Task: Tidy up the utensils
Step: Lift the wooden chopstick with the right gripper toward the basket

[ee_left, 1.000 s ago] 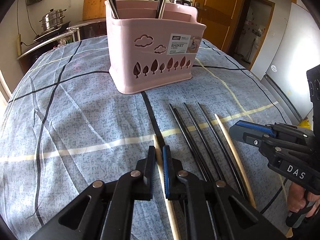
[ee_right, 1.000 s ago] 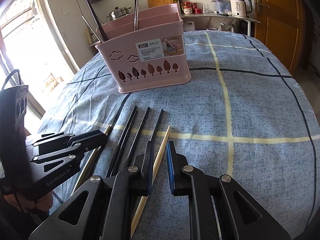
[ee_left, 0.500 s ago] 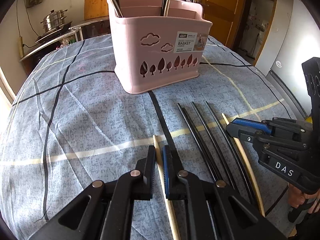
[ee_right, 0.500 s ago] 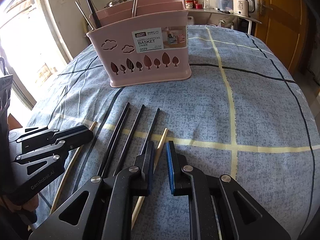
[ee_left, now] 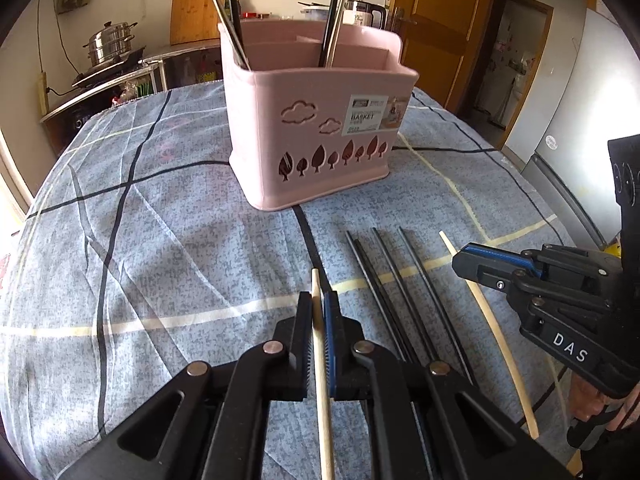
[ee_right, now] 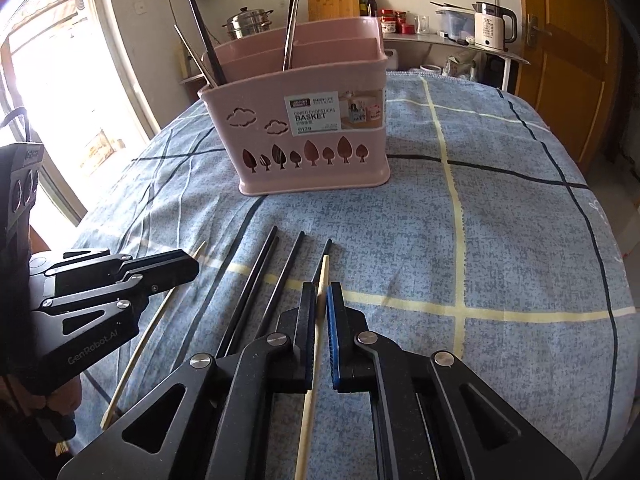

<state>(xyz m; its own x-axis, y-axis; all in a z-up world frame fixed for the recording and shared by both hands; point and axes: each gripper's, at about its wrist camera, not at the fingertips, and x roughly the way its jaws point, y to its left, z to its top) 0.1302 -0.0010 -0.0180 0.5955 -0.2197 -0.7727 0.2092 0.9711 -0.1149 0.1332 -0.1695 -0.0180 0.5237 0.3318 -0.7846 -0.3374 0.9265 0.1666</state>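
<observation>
Your left hand-held gripper [ee_left: 318,308] is clamped on one pale wooden chopstick [ee_left: 322,364]; your right hand-held gripper [ee_right: 319,300] has just closed on another [ee_right: 314,360]. Black chopsticks [ee_left: 400,292] lie between them on the desk [ee_left: 160,240]; the pink basket [ee_left: 316,136] stands farther off.

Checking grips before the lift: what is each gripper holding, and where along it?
Left gripper is shut on the left wooden chopstick, just behind its far tip. Right gripper has just closed on the right wooden chopstick, likewise near its far tip.
</observation>
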